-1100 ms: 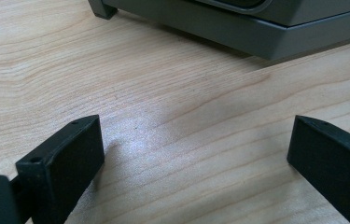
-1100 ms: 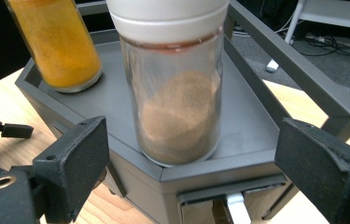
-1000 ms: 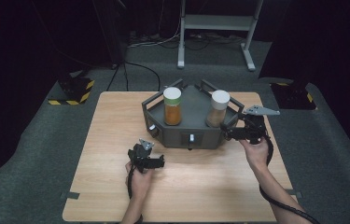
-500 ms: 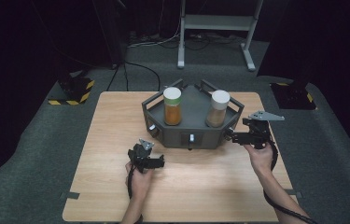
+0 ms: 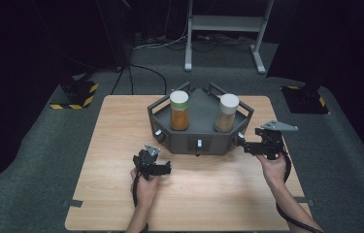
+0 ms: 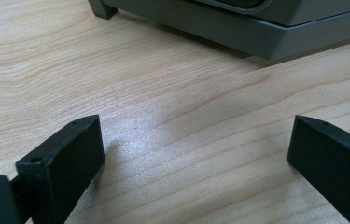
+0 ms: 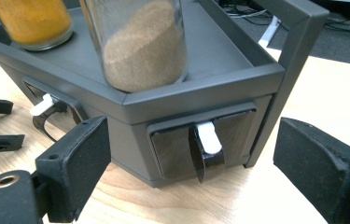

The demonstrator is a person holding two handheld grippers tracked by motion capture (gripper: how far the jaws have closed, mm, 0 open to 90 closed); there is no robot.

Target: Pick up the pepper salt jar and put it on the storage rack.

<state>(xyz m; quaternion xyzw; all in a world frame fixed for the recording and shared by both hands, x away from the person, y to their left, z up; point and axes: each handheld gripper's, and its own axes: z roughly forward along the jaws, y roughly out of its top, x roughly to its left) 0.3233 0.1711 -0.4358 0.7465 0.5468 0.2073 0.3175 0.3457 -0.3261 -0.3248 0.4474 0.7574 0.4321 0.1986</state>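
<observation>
A dark grey six-sided rack (image 5: 184, 141) stands at the back middle of the wooden table (image 5: 121, 126). On it are a jar of orange powder (image 5: 179, 110) and a jar of brown powder (image 5: 227, 113), both upright. My right gripper (image 5: 241, 143) is open and points left at the rack's right front face. In the right gripper view its jaws stand wide on either side of a drawer front (image 7: 172, 149) with a white-tabbed handle (image 7: 208, 139), short of touching it. My left gripper (image 5: 166, 168) rests low over the table in front of the rack, open, with bare wood between its jaws (image 6: 195, 135).
More drawer handles sit on the rack's middle front face (image 5: 199, 143) and left front face (image 5: 157, 132). The rack has upright corner posts (image 7: 298, 56). Around the table lie grey carpet, floor cables (image 5: 140, 73) and a metal stand (image 5: 225, 24).
My right gripper has sunk slightly and settled beside the rack's right front face. The left gripper and both jars have not moved.
</observation>
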